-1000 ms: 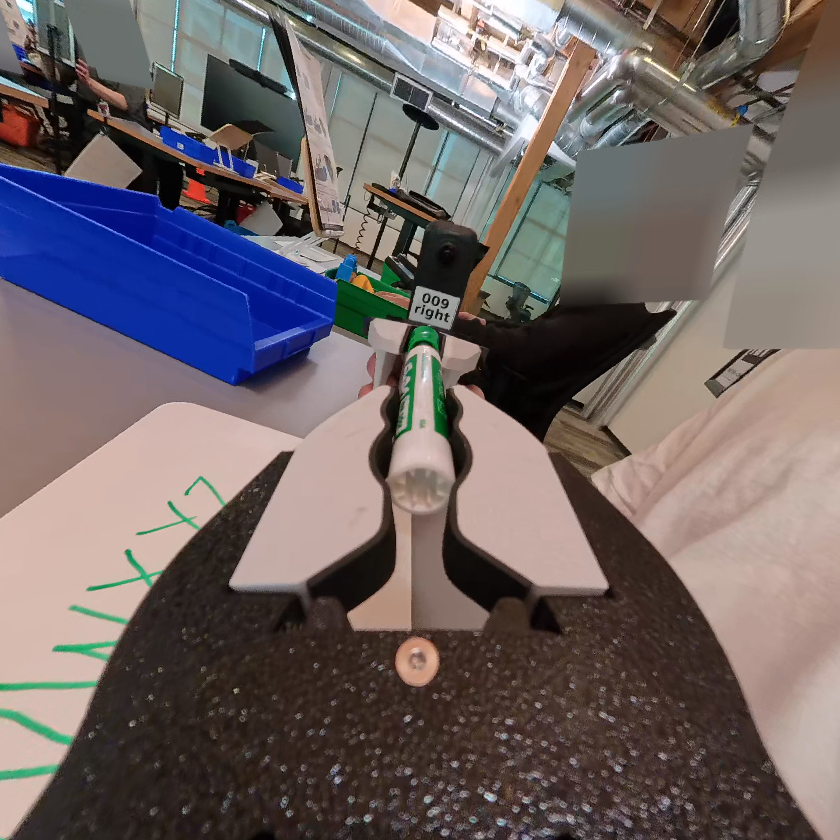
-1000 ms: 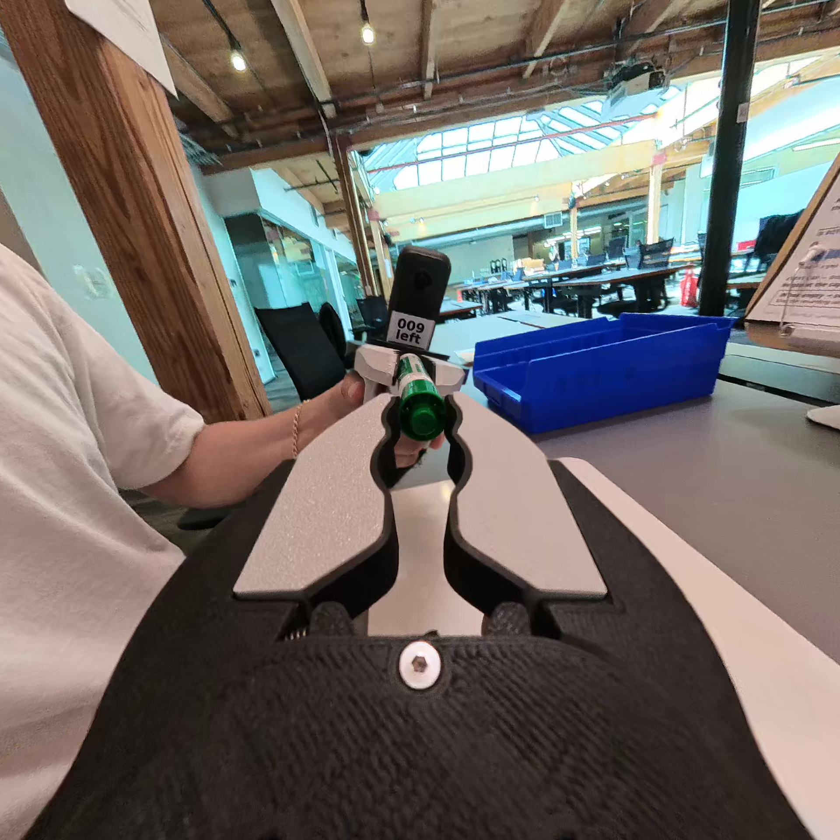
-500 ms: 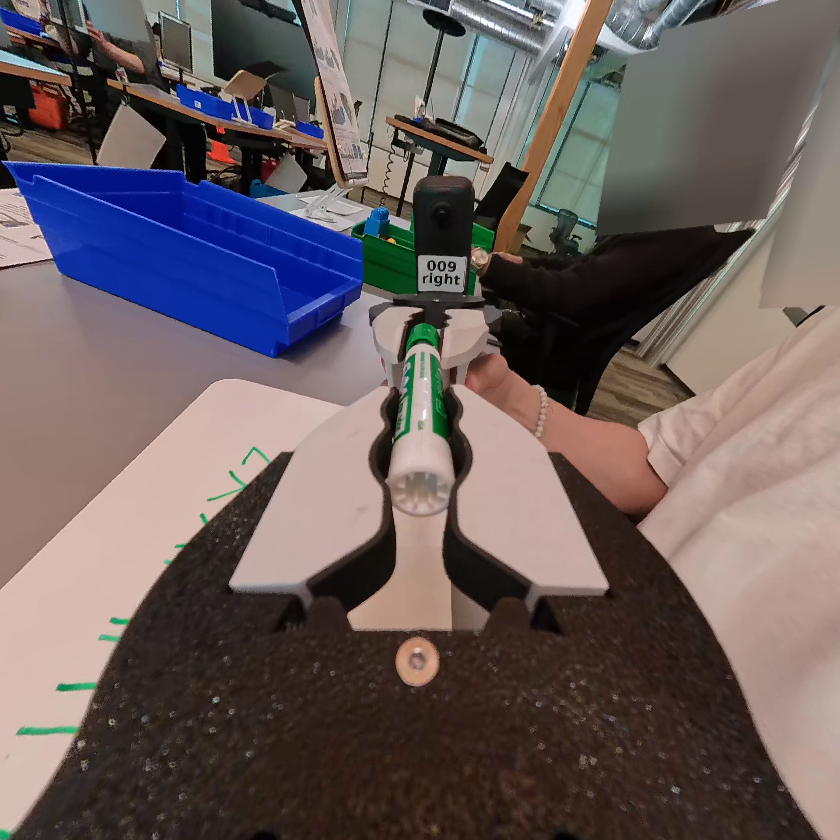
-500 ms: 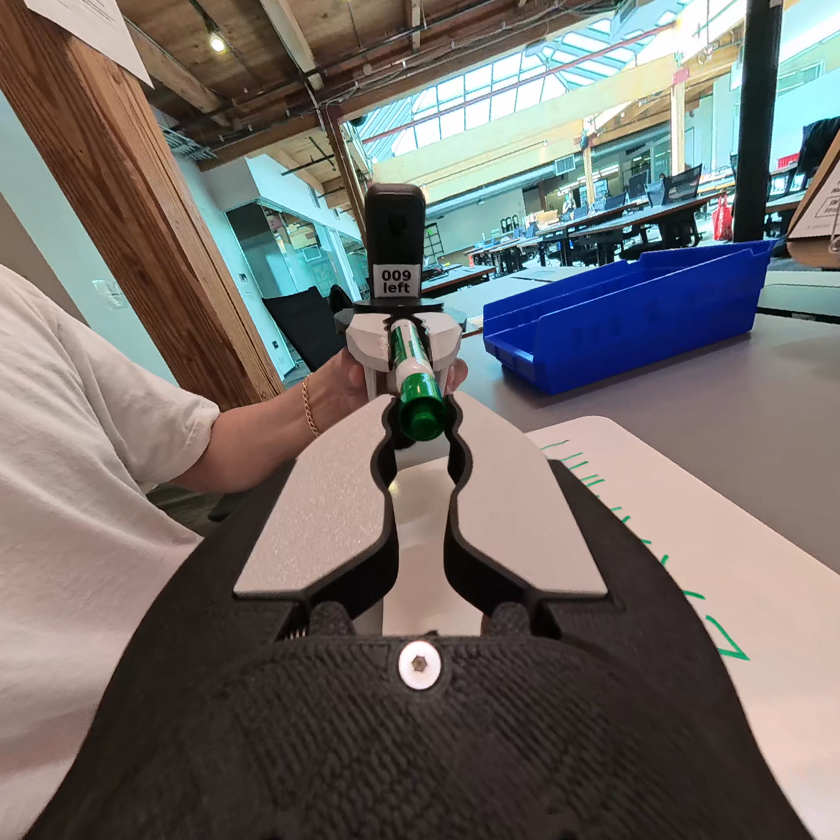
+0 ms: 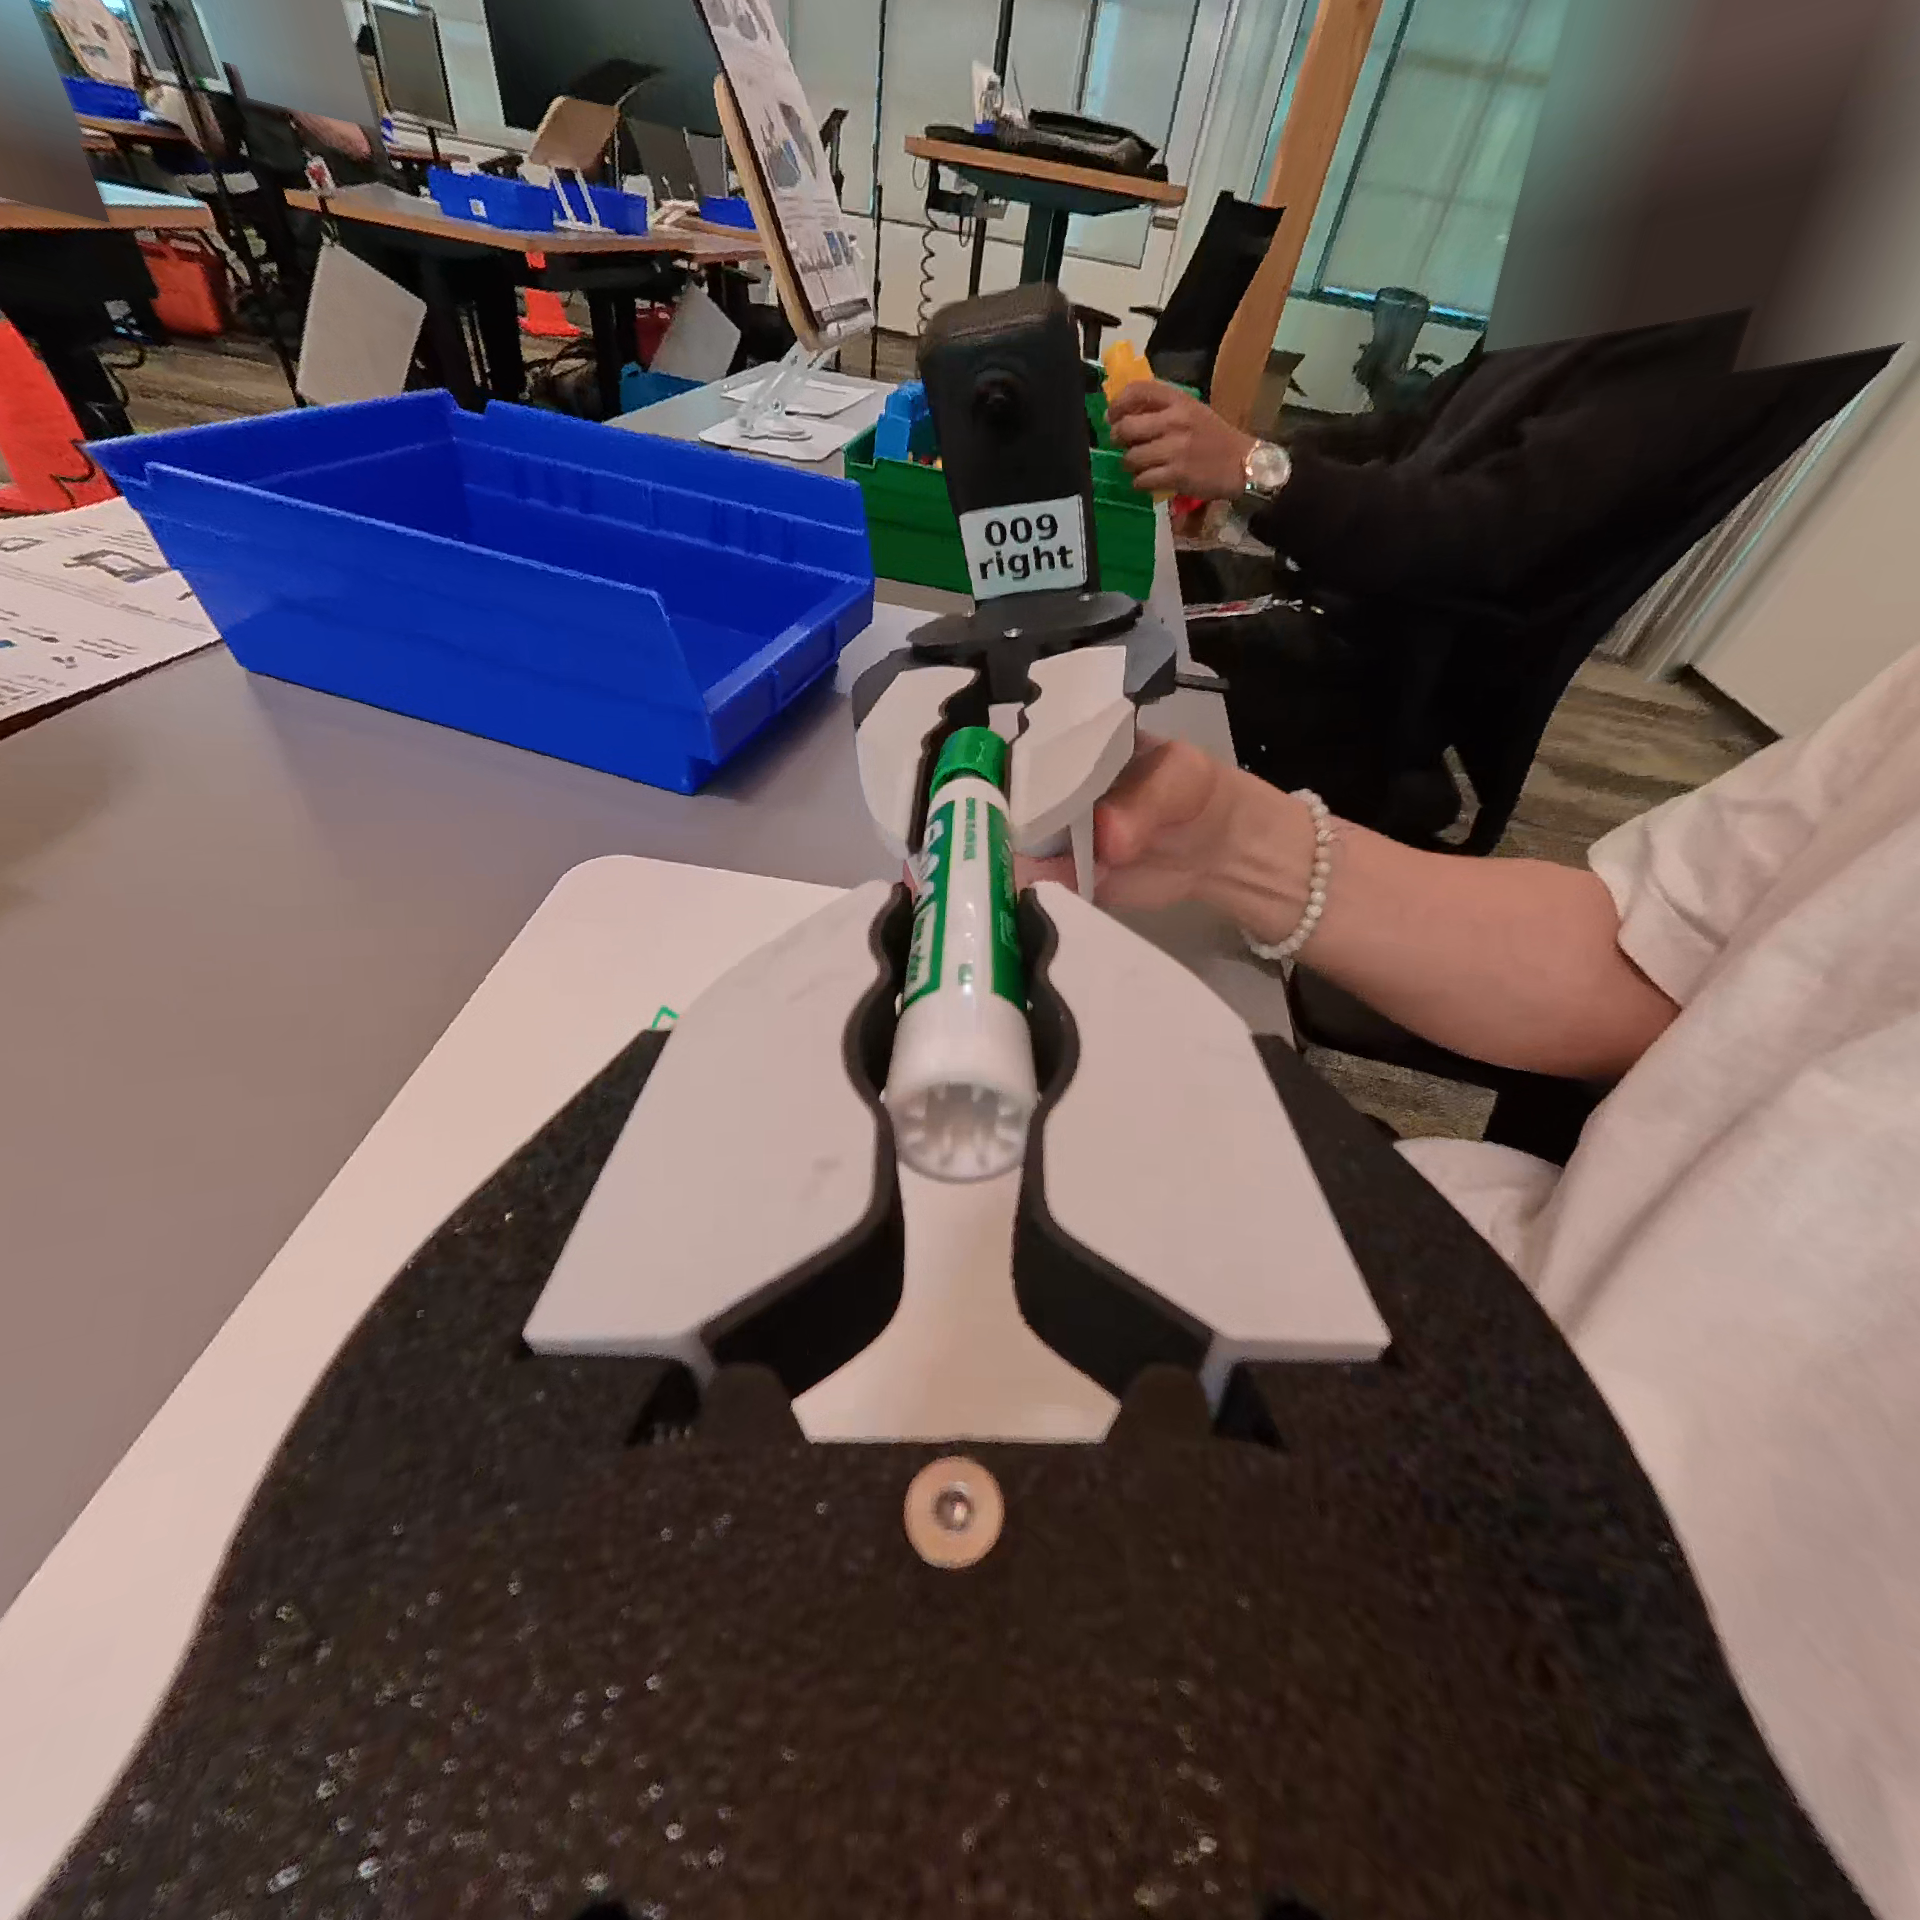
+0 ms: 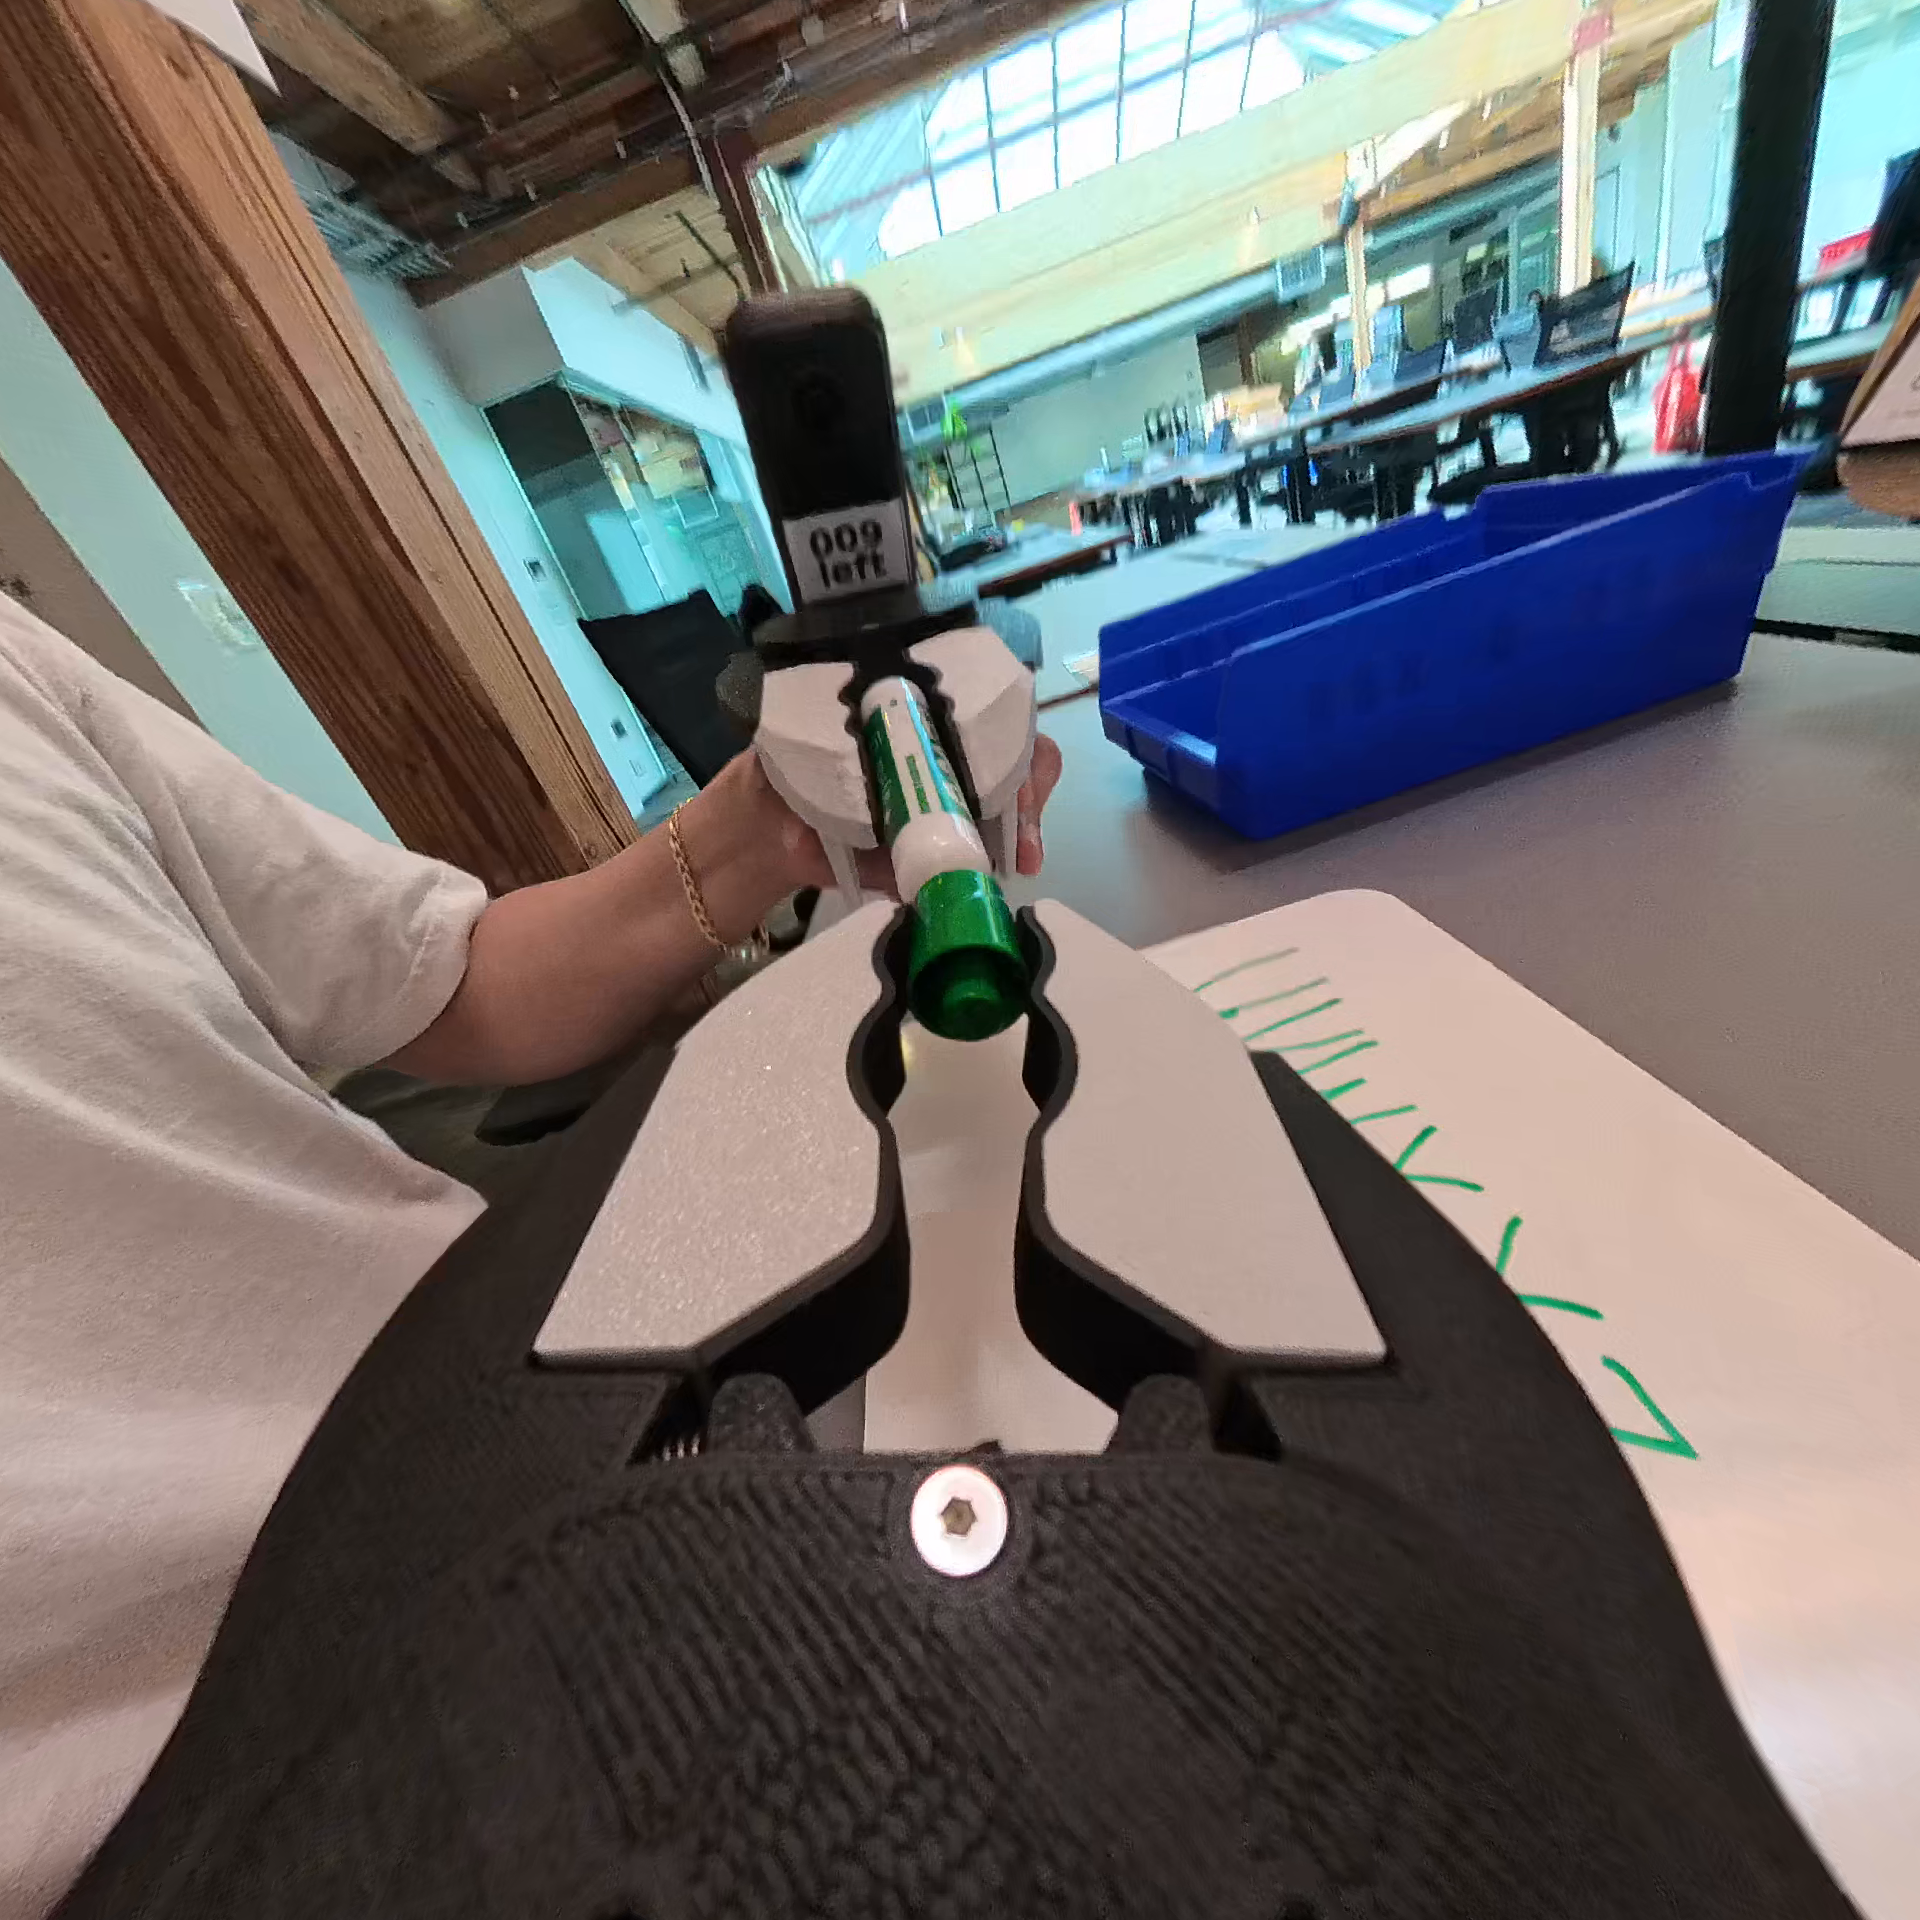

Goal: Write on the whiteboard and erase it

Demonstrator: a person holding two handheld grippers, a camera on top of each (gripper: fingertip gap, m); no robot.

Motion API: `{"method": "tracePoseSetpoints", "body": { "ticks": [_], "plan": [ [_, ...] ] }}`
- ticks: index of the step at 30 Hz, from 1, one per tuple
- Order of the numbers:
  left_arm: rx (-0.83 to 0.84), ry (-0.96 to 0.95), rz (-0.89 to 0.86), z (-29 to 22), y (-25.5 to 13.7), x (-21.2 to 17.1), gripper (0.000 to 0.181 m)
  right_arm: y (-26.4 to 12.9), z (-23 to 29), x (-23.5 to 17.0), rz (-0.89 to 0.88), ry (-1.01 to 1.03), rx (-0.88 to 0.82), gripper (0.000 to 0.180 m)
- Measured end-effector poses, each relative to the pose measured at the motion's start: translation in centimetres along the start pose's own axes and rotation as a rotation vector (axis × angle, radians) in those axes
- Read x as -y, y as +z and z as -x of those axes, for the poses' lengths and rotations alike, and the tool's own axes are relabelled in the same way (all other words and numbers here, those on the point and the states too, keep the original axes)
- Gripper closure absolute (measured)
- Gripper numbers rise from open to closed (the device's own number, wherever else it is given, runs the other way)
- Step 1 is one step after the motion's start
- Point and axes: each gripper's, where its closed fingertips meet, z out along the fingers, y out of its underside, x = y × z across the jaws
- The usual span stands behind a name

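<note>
Now both tools have tipped down since a second ago: the left hand-held gripper (image 5: 961, 1023) clamps the white-and-green marker barrel (image 5: 961, 935), the right hand-held gripper (image 6: 961, 977) its green cap (image 6: 961, 971), above the white whiteboard (image 6: 1621, 1122) whose green strokes (image 6: 1351, 1091) sit at 2 o'clock; recapping seems underway

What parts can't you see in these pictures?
- Marker tip: under the green cap, both views.
- Green scribbles: partly behind the right gripper in the right wrist view, almost wholly behind the left gripper in the left.
- Whiteboard: near end cut off by the picture edge.
- An eraser: in neither view.
</note>
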Motion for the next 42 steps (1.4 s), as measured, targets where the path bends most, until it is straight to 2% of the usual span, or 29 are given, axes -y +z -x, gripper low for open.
{"method": "tracePoseSetpoints", "body": {
  "ticks": [3, 21, 23, 24, 25, 27, 28, 29, 31, 33, 35, 37, 39, 42],
  "plan": [
    [0.041, 0.065, 0.082, 0.1, 0.1, -0.9, 0.161, 0.1, -0.7, -1.4, 0.1, -0.026, -0.046, 0.16],
    [0.025, 0.096, 0.242, -0.5, -0.3, -1.9, 0.162, 0.9, -0.4, -2.7, 0.201, -0.114, -0.037, 0.162],
    [0.031, 0.114, 0.357, -0.3, -0.4, -3.6, 0.162, 0.8, 0.1, -1.9, 0.183, -0.157, -0.041, 0.162],
    [0.032, 0.139, 0.456, -0.1, -0.4, -5.4, 0.162, 1.1, 1.6, -0.5, 0.118, -0.161, 0.026, 0.162],
    [0.02, 0.17, 0.494, -0.3, 0.3, -6.9, 0.162, 1.7, 2.5, 0.4, 0.1, -0.164, 0.054, 0.18],
    [-0.007, 0.123, 0.372, -1.5, 2.9, -6.1, 0.162, 3.1, 1.4, -3.6, 0.378, -0.239, -0.014, 0.179],
    [0.031, 0.17, 0.415, -0.6, 2.7, -6.5, 0.162, 2.5, 0.8, -3.5, 0.343, -0.226, -0.043, 0.179],
    [0.094, 0.164, 0.365, 0.8, 2.3, -5.8, 0.162, 1.2, -0.6, -2.6, 0.291, -0.214, -0.12, 0.18],
    [0.138, 0.053, 0.321, 3.0, 1.1, -5.5, 0.162, -2.4, -3.9, -1.4, 0.224, -0.133, -0.281, 0.18],
    [0.186, 0.043, 0.353, 4.3, 0.6, -5.9, 0.162, -4.3, -4.7, -0.1, 0.111, -0.087, -0.302, 0.179],
    [0.207, 0.048, 0.402, 4.7, 0.8, -6.5, 0.162, -5.2, -5.1, -0.1, 0.117, -0.077, -0.31, 0.176],
    [0.195, 0.051, 0.454, 4.8, 1.5, -7.4, 0.161, -6.1, -6.3, -0.7, 0.137, -0.067, -0.375, 0.164],
    [0.193, 0.043, 0.45, 5.1, 2.4, -7.4, 0.161, -6.4, -6.8, -1.0, 0.147, -0.052, -0.4, 0.163],
    [0.186, 0.033, 0.412, 5.1, 3.1, -6.9, 0.162, -6.3, -6.9, -1.1, 0.153, -0.099, -0.432, 0.153]
  ]
}}
